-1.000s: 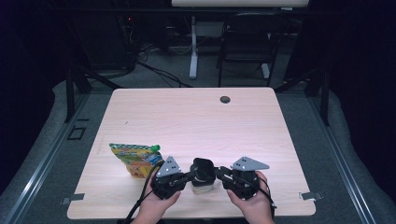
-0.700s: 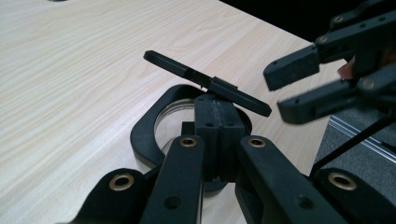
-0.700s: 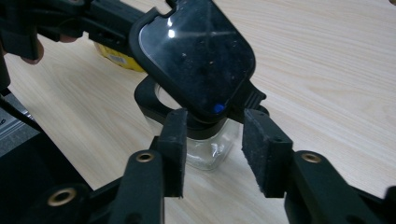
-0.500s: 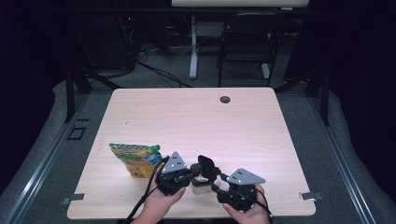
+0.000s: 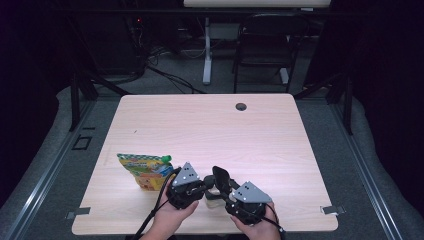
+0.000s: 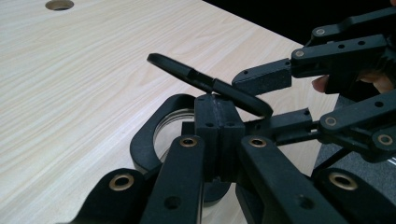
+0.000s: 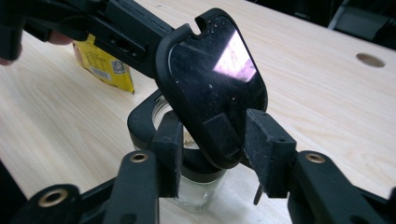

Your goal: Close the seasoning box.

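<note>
A small glass jar (image 5: 214, 199) (image 7: 196, 193) with a black collar (image 6: 149, 140) stands near the table's front edge. Its glossy black flip lid (image 7: 215, 79) (image 6: 210, 84) (image 5: 221, 179) is tipped up and open. My left gripper (image 5: 202, 187) (image 6: 217, 123) is shut, its pads pinching the collar's edge. My right gripper (image 5: 225, 192) (image 7: 217, 140) comes in from the right. Its jaws have just been closing, the lid's lower end is between them, and both pads lie against its sides. Hands hold both grippers.
A yellow and green food pouch (image 5: 145, 170) (image 7: 105, 65) lies flat just left of the left gripper. A round cable hole (image 5: 241, 106) (image 7: 370, 59) sits at the table's far edge. Bare wood (image 5: 210, 135) stretches beyond the jar. A chair and desk legs stand behind.
The lid has swung up from the jar to a raised, tilted position. My right gripper has shifted slightly toward the front edge and now straddles the lid. The left gripper stayed put.
</note>
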Demonstrator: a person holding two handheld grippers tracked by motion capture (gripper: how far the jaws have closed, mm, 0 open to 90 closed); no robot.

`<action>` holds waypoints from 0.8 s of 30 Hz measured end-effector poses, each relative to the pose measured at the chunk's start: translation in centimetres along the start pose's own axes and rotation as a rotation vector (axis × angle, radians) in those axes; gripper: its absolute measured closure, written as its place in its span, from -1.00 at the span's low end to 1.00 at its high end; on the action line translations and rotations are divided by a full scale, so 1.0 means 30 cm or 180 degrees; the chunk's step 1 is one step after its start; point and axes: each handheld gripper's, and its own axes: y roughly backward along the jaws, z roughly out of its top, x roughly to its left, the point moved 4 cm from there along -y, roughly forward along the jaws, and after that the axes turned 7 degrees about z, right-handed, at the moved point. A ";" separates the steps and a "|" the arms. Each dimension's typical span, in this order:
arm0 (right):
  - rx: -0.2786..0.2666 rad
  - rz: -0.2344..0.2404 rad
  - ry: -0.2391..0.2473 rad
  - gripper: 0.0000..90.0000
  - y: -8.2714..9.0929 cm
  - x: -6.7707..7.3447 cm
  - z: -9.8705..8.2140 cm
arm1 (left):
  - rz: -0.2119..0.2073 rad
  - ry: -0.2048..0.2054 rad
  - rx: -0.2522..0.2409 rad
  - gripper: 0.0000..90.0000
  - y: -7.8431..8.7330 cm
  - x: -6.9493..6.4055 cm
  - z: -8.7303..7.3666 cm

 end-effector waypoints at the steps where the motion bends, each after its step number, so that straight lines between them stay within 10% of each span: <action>1: 0.0004 -0.0014 0.0018 0.35 0.001 0.001 0.001 | 0.0003 -0.0014 0.0026 0.99 0.004 0.003 -0.004; 24: -0.0062 -0.0092 -0.0639 0.64 0.065 -0.134 -0.005 | 0.0379 0.0063 0.0195 0.84 0.255 0.141 -0.206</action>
